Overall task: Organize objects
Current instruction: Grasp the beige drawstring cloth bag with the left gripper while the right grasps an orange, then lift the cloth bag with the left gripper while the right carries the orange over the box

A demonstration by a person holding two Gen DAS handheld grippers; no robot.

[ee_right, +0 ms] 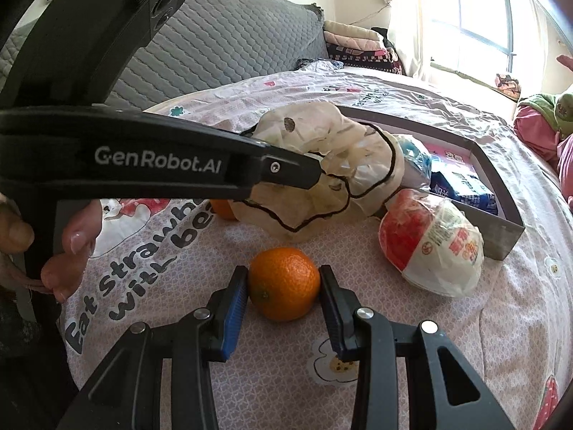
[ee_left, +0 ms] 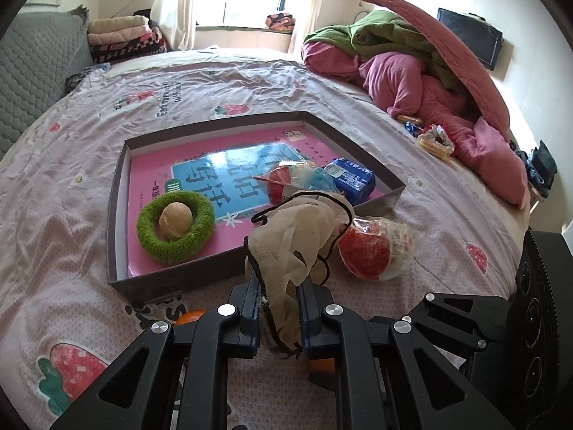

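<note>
On a strawberry-print bed, sorting looks about half done: the shallow box already holds a green ring, a blue packet and a wrapped snack. The left gripper clamps a beige cloth bag near the box; the right gripper brackets an orange, contact uncertain. A red-and-white packet waits outside.

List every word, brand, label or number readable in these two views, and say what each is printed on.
"GenRobot.AI": side of the left hand-held gripper, seen from the right wrist.
"Eat strawbe... with be...": bedsheet, partly covered.
Large Chinese characters on the pink book in the tray: partly hidden by glare, not reliably readable.
Print on the red-and-white packet and blue pack: too small to read.
</note>
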